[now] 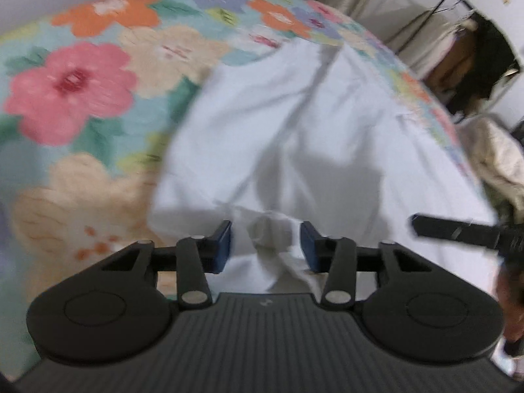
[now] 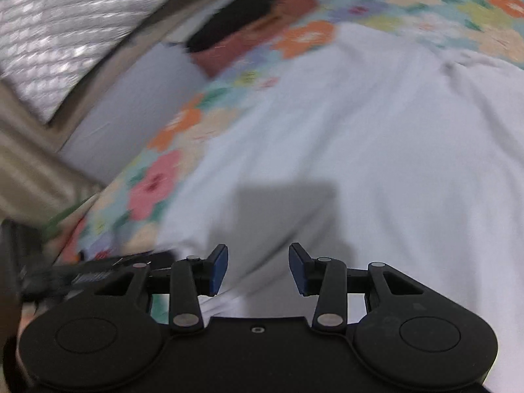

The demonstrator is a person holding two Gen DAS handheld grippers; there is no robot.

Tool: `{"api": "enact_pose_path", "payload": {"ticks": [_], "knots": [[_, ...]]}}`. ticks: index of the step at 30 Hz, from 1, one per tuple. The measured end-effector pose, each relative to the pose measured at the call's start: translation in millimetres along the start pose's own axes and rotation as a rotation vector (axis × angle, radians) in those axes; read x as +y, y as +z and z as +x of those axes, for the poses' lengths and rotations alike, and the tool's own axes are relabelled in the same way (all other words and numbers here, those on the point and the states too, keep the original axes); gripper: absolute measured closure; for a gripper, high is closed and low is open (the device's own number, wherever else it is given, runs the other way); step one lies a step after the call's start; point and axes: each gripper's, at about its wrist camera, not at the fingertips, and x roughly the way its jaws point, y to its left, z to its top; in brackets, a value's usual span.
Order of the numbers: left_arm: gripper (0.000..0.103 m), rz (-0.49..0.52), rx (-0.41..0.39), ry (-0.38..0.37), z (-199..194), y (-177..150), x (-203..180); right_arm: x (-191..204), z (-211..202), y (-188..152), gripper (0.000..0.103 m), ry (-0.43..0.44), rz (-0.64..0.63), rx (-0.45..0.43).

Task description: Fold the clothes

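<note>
A white garment (image 1: 294, 137) lies spread on a bed with a flowered cover (image 1: 82, 82). In the left wrist view my left gripper (image 1: 266, 245) stands open low over the garment's near edge. A bunched fold of the white cloth (image 1: 271, 229) rises between its blue pads (image 1: 224, 245), and neither pad presses on it. In the right wrist view my right gripper (image 2: 258, 268) is open just above the same white garment (image 2: 360, 147), with only flat cloth under the gap. Both views are blurred.
The other gripper's black finger (image 1: 458, 232) reaches in from the right of the left wrist view. A dark tool part (image 2: 98, 271) shows at the left of the right wrist view. A clothes rack (image 1: 465, 49) and a curtain (image 2: 32, 163) stand beside the bed.
</note>
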Motion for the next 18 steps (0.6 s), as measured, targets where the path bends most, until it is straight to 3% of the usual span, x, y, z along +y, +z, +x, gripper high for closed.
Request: {"api": "enact_pose_path", "payload": {"ticks": [3, 4, 5, 6, 10, 13, 15, 18], "knots": [[0.061, -0.017, 0.001, -0.036, 7.1, -0.7, 0.7, 28.6, 12.1, -17.3, 0.057, 0.018, -0.145, 0.016], [0.080, -0.016, -0.007, -0.034, 8.1, -1.6, -0.4, 34.2, 16.9, -21.6, 0.057, 0.025, -0.166, 0.031], [0.090, -0.004, -0.024, -0.026, 5.9, -2.1, -3.3, 37.7, 21.6, -24.9, 0.057, 0.033, -0.170, 0.050], [0.092, 0.012, -0.042, -0.015, 2.3, -2.6, -6.8, 39.9, 25.3, -27.4, 0.056, 0.037, -0.168, 0.064], [0.093, 0.037, -0.184, 0.044, -38.0, -18.2, -12.6, 44.1, 32.9, -32.1, 0.056, 0.022, -0.200, 0.096], [0.093, -0.077, -0.135, 0.049, -38.8, -33.2, 5.0, 43.6, 37.2, -37.8, 0.056, -0.003, -0.278, 0.133], [0.090, -0.132, -0.042, 0.108, -22.6, -39.6, 14.8, 37.5, 34.9, -40.3, 0.056, 0.001, -0.246, 0.116], [0.087, -0.212, -0.052, 0.101, -26.6, -36.8, 24.7, 32.8, 32.6, -49.0, 0.056, 0.031, -0.191, 0.078]]}}
